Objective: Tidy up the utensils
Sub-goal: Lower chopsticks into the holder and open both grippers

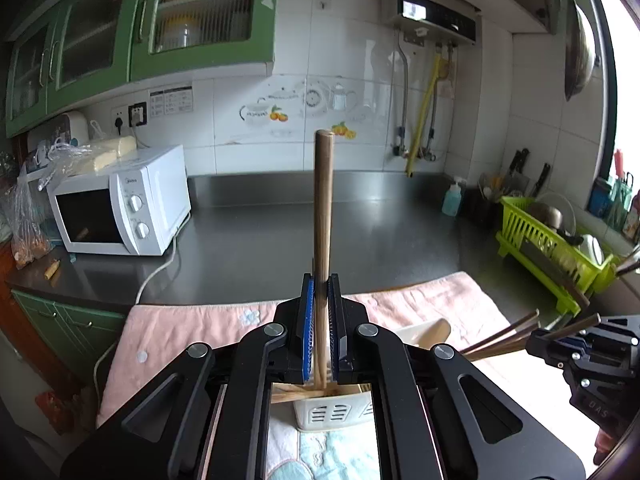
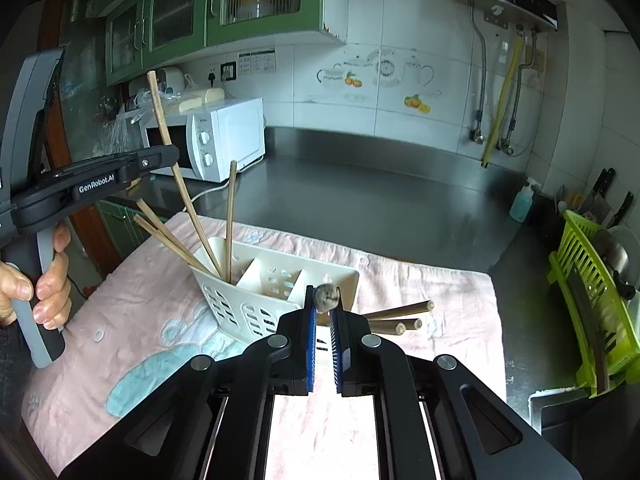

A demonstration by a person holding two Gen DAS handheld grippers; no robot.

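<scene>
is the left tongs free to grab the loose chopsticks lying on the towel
Probably not yet: the left tongs are shut on a chopstick over the holder, while the loose chopsticks lie beyond it.

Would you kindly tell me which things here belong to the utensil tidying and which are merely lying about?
Belonging to the job:
left claw shut on a chopstick
right claw shut on a stick
white utensil caddy
loose sticks

Lying about:
microwave
green dish rack
soap bottle
pink towel
</scene>
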